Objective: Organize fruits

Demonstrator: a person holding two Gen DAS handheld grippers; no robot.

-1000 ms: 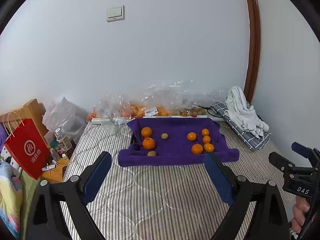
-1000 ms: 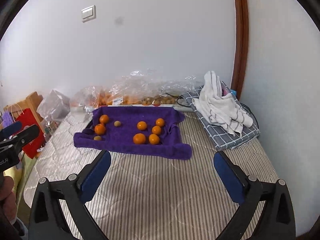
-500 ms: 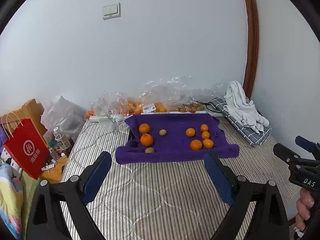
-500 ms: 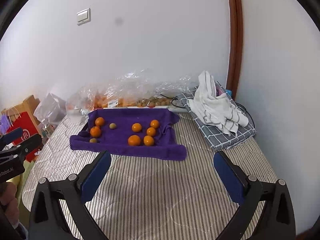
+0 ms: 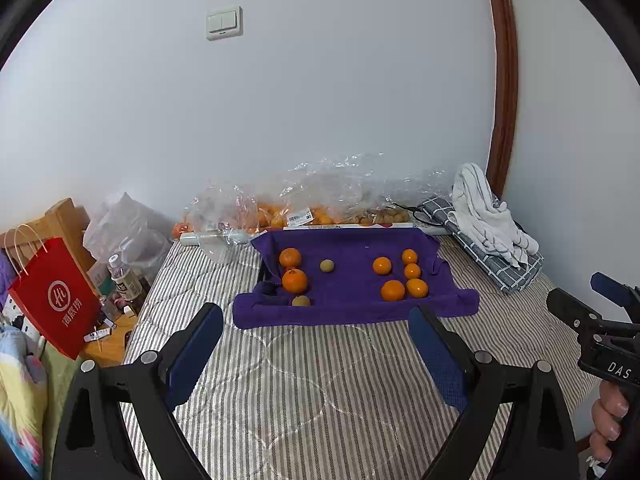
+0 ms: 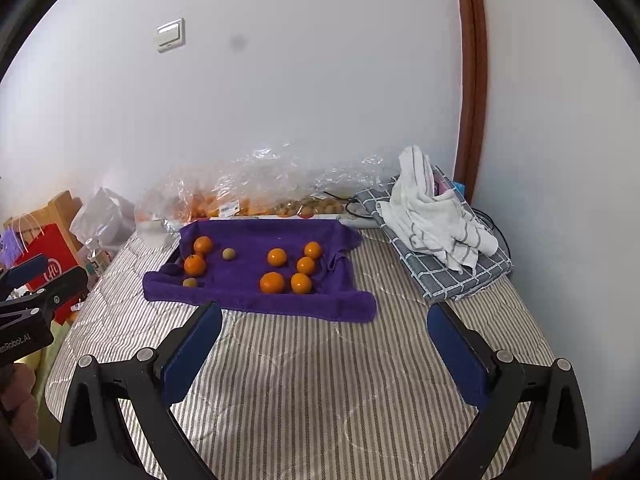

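Note:
A purple towel (image 5: 352, 312) (image 6: 256, 300) lies over a tray on the striped bed. On its left part sit two larger oranges (image 5: 295, 281) (image 6: 195, 265) and two small greenish-brown fruits (image 5: 327, 266) (image 6: 229, 254). On its right part sit several small oranges (image 5: 393, 290) (image 6: 272, 282). My left gripper (image 5: 316, 356) is open and empty, hovering over the bed in front of the towel. My right gripper (image 6: 324, 352) is open and empty, in front of the towel's right corner.
Clear plastic bags of fruit (image 5: 304, 208) (image 6: 240, 196) lie along the wall behind the tray. A white cloth on a folded checked cloth (image 5: 488, 224) (image 6: 436, 228) lies at the right. A red paper bag (image 5: 56, 300) and bottles stand off the bed's left edge.
Both grippers have drawn back and risen a little from the tray, so the towel and fruits look slightly smaller and farther. Both stay open and empty.

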